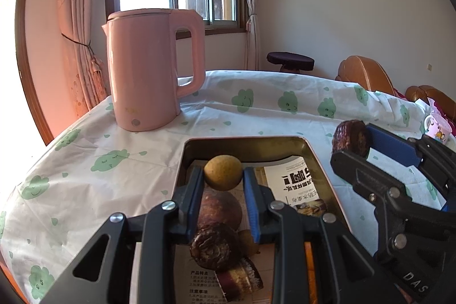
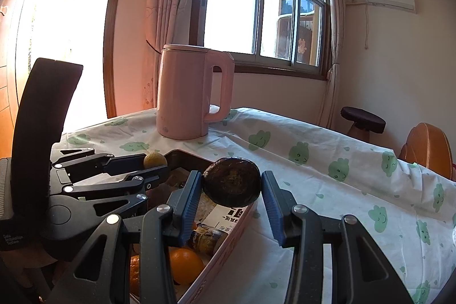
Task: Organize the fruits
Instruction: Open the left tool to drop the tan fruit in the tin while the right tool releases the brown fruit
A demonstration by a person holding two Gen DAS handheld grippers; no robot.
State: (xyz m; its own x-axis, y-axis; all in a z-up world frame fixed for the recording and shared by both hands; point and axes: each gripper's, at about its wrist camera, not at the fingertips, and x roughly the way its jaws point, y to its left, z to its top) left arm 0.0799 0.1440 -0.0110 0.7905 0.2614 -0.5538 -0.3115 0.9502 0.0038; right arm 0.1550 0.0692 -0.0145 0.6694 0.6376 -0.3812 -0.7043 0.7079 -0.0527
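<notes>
Two fruits are aloft over the tin tray (image 1: 322, 161) on the cloud-print tablecloth (image 1: 85, 161). The left gripper (image 1: 223, 174) is clamped on a small yellow-brown round fruit (image 1: 223, 173), pads at its widest girth; it looks light, with a firm matte rind unlikely to slip. The right gripper (image 2: 231, 184) grips a dark, wrinkled round fruit (image 2: 231, 182) across its middle, above the tray's near rim. That skin looks leathery and probably gives under pressure, so a gentle squeeze seems wise. In the tray lie more brown fruits (image 1: 219, 208), an orange (image 2: 185, 264) and printed leaflets (image 1: 293, 181). A pink kettle (image 1: 148, 70) stands well behind.
</notes>
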